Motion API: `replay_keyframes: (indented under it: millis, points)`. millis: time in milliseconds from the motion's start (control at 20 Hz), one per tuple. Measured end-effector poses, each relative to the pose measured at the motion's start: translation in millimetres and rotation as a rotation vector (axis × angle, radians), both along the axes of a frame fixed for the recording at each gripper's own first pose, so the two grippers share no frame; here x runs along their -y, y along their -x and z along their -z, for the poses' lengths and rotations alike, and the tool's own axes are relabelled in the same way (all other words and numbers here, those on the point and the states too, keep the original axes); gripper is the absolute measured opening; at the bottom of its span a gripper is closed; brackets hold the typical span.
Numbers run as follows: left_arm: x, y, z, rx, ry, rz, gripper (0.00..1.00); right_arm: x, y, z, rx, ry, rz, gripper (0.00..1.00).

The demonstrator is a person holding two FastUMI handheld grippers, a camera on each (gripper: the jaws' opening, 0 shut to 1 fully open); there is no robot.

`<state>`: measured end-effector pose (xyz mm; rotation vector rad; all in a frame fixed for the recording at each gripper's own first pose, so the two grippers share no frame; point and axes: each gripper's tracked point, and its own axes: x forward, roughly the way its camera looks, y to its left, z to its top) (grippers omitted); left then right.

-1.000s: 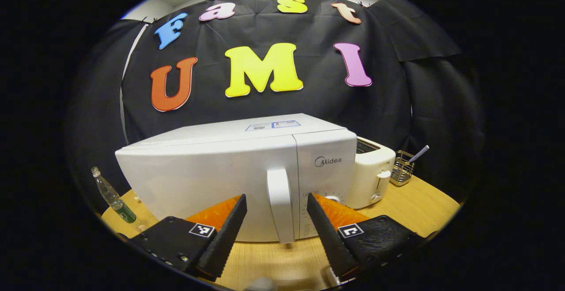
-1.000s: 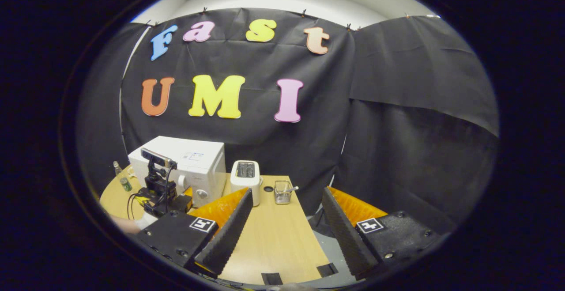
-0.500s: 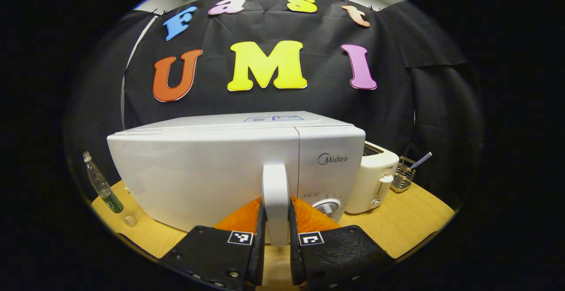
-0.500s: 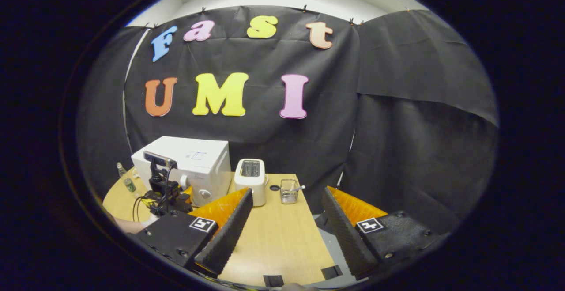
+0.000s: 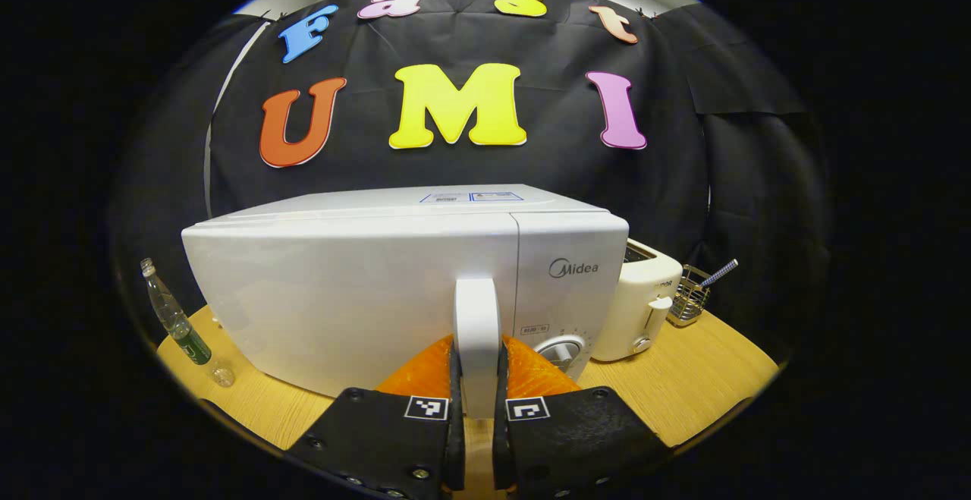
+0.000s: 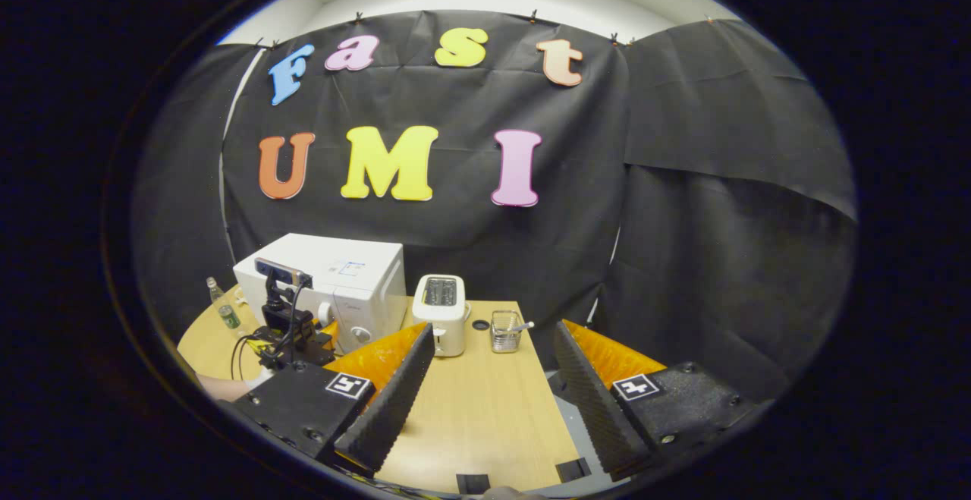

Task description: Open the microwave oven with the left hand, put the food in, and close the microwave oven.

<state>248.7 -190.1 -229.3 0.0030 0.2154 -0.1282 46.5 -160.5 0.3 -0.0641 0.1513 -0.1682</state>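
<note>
White plastic, far left: bottle (image 5: 176,319) at the lower left of the left gripper view, standing on the wooden table (image 5: 705,363), well apart from the work.
Microwave: microwave oven (image 5: 341,287) fills the middle of that view; door shut, flush with the control panel.
Handle: door handle (image 5: 477,333), an upright white bar at lower centre, between the door face and the dial (image 5: 560,350).
Left claw: left gripper (image 5: 476,409) clenched on the door handle, one finger pressing each side, low on the bar.
Toaster: toaster (image 5: 636,304) just beside the microwave oven, right of centre; wire basket (image 5: 686,297) farther right.
Right claw: right gripper (image 6: 485,401) released, fingers spread wide over bare table at the bottom of the right gripper view, grasping nothing.
Food: cannot find it on the visible table; place unknown.
Step in hand: opening the door, judged just begun.
How to do it well: pull back in an arc, likely about a hinge on the door's left edge; keep the squeeze firm so the smooth bar does not slip; steady pull, so the oven does not slide toward the table edge.
</note>
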Motion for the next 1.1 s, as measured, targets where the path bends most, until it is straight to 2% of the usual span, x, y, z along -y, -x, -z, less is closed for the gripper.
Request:
replay_keyframes:
  millis: [50,100,300,400,450,500,600,650,700,750,800,850,900,950,1000,1050,1100]
  points:
    - [-0.8,2.7,-0.5,-0.001,-0.006,0.005,0.13,-3.1,-1.6,-1.8,0.003,0.008,-0.008,1.00]
    - [-0.6,4.5,-0.3,-0.005,-0.006,0.010,0.14,-5.7,-1.5,-1.7,0.005,0.009,-0.016,0.96]
    - [-14.7,51.5,1.3,0.016,-0.052,0.019,0.13,-21.4,-9.1,-4.3,0.012,0.022,-0.065,0.96]
    - [-24.5,75.8,5.6,-0.018,-0.022,0.025,0.13,-33.1,-14.3,-2.0,0.013,0.020,-0.097,0.96]
    - [-30.7,87.9,5.3,-0.032,-0.016,0.026,0.13,-40.6,-16.2,-0.4,0.008,0.016,-0.113,1.00]
    - [-36.4,99.5,5.5,-0.042,-0.026,0.027,0.13,-47.5,-17.0,2.6,0.006,0.012,-0.128,0.96]
    - [-49.8,116.9,5.4,-0.050,-0.050,0.020,0.13,-65.1,-17.5,5.6,0.004,-0.005,-0.162,1.00]
    - [-57.4,128.3,7.2,-0.060,-0.058,0.016,0.14,-74.1,-15.7,7.2,0.002,-0.010,-0.181,0.96]
    - [-65.6,141.6,6.9,-0.068,-0.065,0.003,0.16,-81.2,-12.9,8.7,0.002,-0.009,-0.193,1.00]
    - [-75.6,148.4,7.0,-0.067,-0.092,-0.009,0.17,-87.1,-10.4,9.0,0.005,-0.004,-0.201,0.96]
    - [-81.8,155.0,6.7,-0.061,-0.117,-0.020,0.24,-92.6,-8.0,10.8,0.004,-0.001,-0.209,1.00]
    - [-92.6,159.5,6.8,-0.050,-0.143,-0.045,0.25,-98.7,-4.9,11.4,0.003,0.000,-0.217,0.96]
    - [-103.9,165.5,6.6,-0.045,-0.152,-0.055,0.35,-103.8,-2.2,11.5,0.006,0.003,-0.223,0.96]
    - [-111.4,167.8,5.0,-0.036,-0.146,-0.053,0.50,-107.1,-0.2,11.9,0.003,0.008,-0.225,0.96]
    - [-117.4,170.7,4.6,-0.035,-0.135,-0.049,0.58,-111.1,2.8,13.5,0.003,0.009,-0.229,1.00]
    - [-120.8,175.0,4.6,-0.047,-0.124,-0.042,0.71,-116.2,5.3,13.5,0.002,0.007,-0.235,1.00]
    - [-126.6,177.8,4.3,-0.045,-0.119,-0.042,0.75,-120.4,7.2,14.3,-0.001,0.006,-0.240,1.00]
